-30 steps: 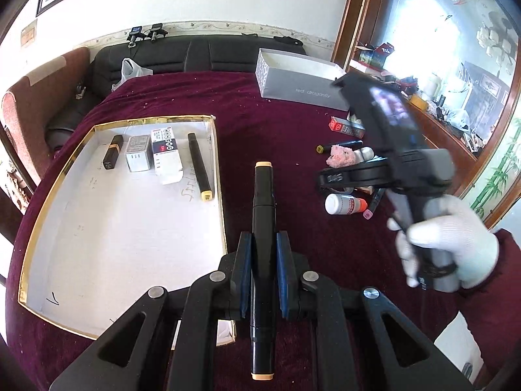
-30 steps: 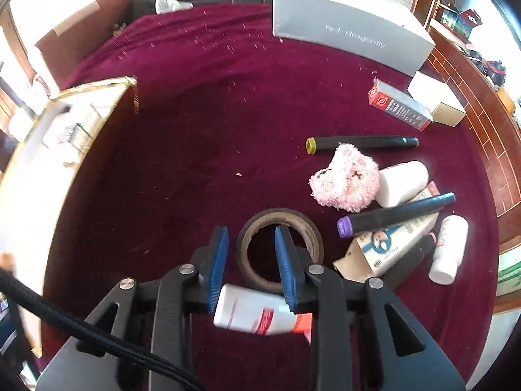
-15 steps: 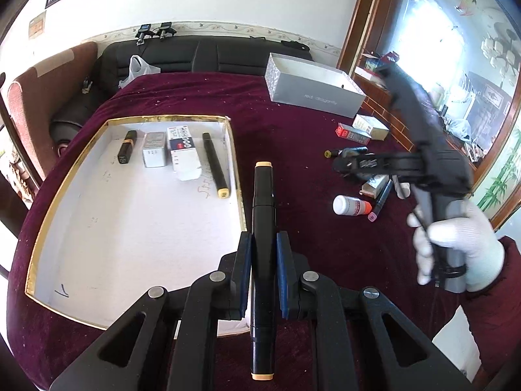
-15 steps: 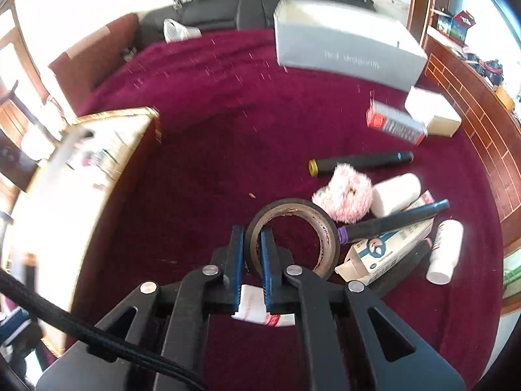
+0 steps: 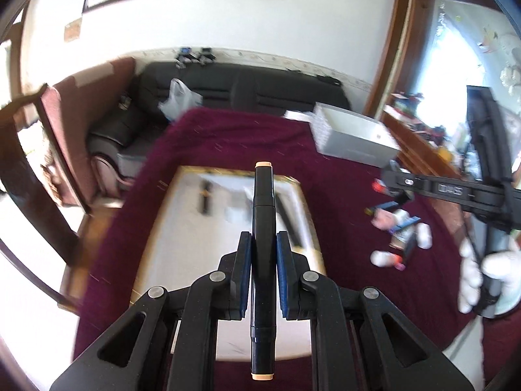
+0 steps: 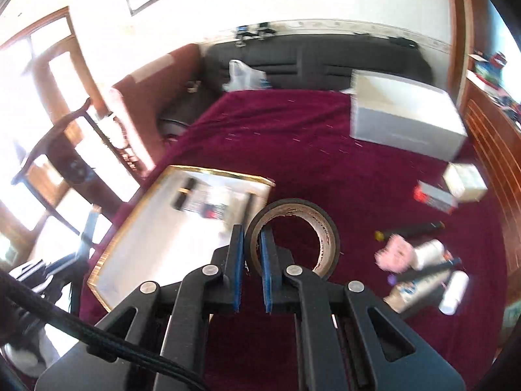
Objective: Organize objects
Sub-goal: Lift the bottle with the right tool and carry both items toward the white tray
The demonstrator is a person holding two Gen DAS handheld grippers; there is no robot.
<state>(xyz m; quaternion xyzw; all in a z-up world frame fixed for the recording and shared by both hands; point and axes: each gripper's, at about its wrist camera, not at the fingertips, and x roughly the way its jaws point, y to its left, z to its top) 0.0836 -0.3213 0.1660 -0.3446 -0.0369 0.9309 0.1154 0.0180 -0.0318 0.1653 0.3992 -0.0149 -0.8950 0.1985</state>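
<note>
Left gripper (image 5: 263,254): jaws narrow, blue pads clamped on the barrel of a black marker (image 5: 263,228). The marker lies along the fingers, one tan-capped end pointing far, the other toward the camera. It is held in the air above the near right part of the white tray (image 5: 182,228).

Right gripper (image 6: 251,244): jaws narrow, pinching the wall of a roll of dark tape (image 6: 294,238), one pad inside the ring and one outside. The roll stands on edge, lifted clear of the maroon cloth (image 6: 293,130), near the tray's (image 6: 146,244) right edge.

Tray: gold-rimmed, shallow, on the left half of the table. Along its far side lie a short dark item (image 5: 204,195), small boxes and a long black marker; motion blur makes the count uncertain.

Right of the tray, on the cloth: a loose cluster with a pink fluffy thing (image 6: 394,254), white bottles (image 6: 454,288), a purple-tipped marker and a yellow-tipped marker (image 6: 410,229). Farther off are a red box (image 6: 436,195) and a pale carton (image 6: 464,181). A grey open box (image 6: 407,120) sits at the far right of the table. In the left wrist view, a white-gloved hand (image 5: 482,273) holds the right gripper's handle at the right edge.
</note>
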